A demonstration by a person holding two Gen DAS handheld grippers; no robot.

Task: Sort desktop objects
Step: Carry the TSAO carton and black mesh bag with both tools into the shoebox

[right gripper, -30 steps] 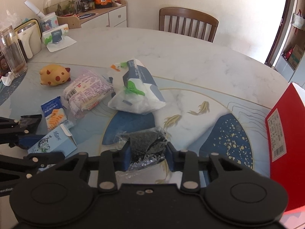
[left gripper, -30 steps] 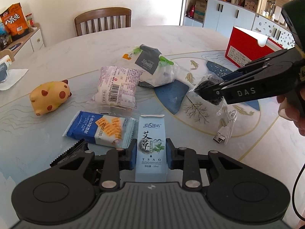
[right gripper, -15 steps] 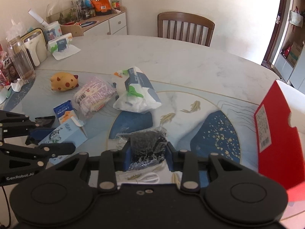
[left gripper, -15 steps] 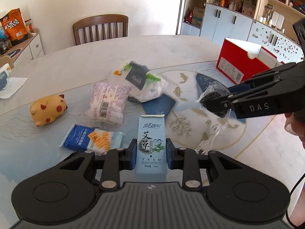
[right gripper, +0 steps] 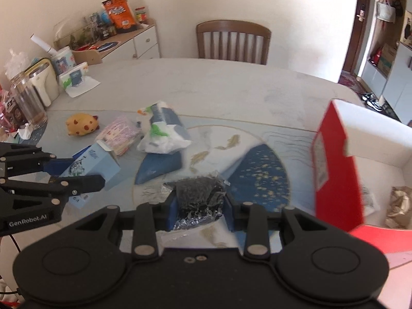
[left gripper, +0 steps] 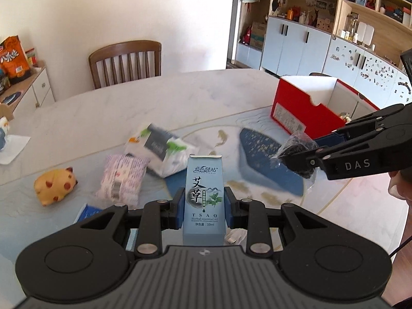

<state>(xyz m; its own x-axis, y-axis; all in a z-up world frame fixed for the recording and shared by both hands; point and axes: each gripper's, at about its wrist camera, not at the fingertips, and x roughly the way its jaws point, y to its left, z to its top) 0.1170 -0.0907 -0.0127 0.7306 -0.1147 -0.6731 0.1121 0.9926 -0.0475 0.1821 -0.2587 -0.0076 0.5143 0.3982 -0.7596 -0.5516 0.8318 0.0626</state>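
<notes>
My left gripper (left gripper: pixel 204 209) is shut on a light blue essential-oil carton (left gripper: pixel 203 200) and holds it upright above the table; the carton also shows in the right wrist view (right gripper: pixel 95 164). My right gripper (right gripper: pixel 199 207) is shut on a clear packet of dark seaweed (right gripper: pixel 199 198), raised off the table; it shows at right in the left wrist view (left gripper: pixel 296 154). An open red box (left gripper: pixel 306 105) stands at the table's right, close to the right gripper (right gripper: pixel 334 159).
On the table lie a yellow spotted pig toy (left gripper: pixel 55 186), a pink-white snack pack (left gripper: pixel 123 180), a white-and-dark tissue pack (left gripper: pixel 159 152) and a blue biscuit packet (left gripper: pixel 88 211). A wooden chair (left gripper: pixel 126 63) stands behind. A gold wrapper (right gripper: pixel 400 203) lies inside the box.
Both grippers have risen from the table with their loads. The seaweed packet has moved right toward the red box, and the white cable beneath it is out of sight.
</notes>
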